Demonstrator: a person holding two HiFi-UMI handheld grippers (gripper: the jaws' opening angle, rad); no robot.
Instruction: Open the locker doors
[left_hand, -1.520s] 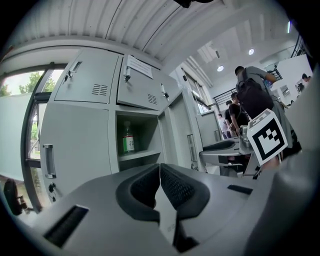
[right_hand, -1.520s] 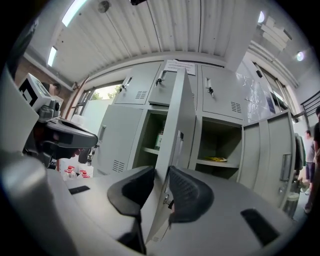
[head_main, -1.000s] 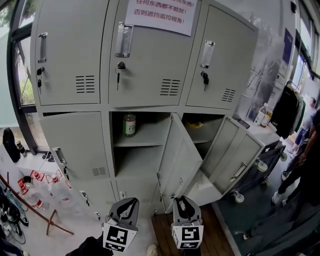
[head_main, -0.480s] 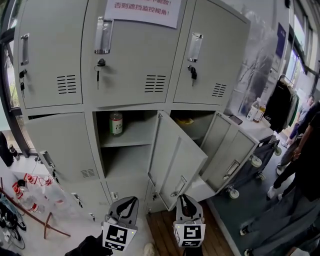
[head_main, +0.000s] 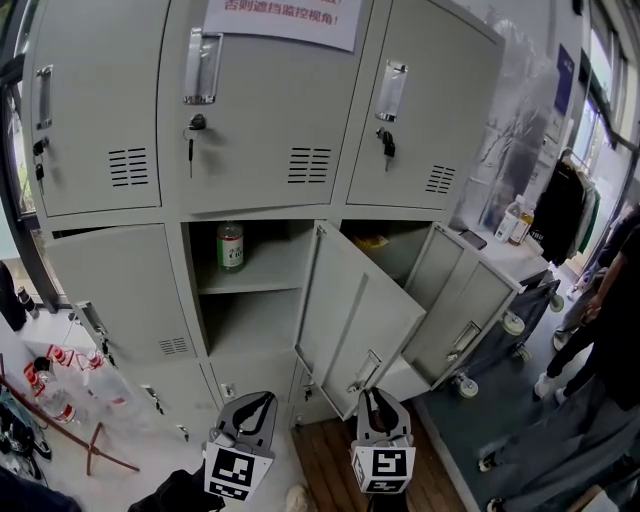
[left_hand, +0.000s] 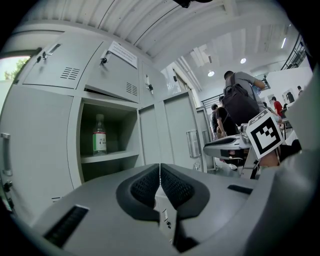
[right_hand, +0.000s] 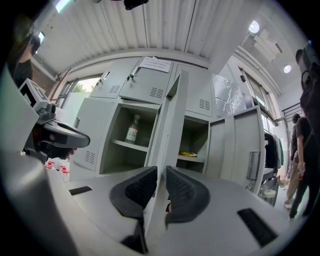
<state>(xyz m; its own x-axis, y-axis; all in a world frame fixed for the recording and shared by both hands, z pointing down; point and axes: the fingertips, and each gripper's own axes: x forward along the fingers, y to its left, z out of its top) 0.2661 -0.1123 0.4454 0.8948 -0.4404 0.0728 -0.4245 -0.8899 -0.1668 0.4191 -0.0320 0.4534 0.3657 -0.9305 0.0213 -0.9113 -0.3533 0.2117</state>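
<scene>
The middle door (head_main: 355, 320) stands edge-on ahead of the right gripper (right_hand: 161, 174), its free edge pinched between jaws that have just been opening a little. It may slip loose, or swing into the open door (head_main: 465, 305) to that gripper's right. The left gripper (left_hand: 160, 172) is closed and empty. How firmly the pads bite is hard to make out.
</scene>
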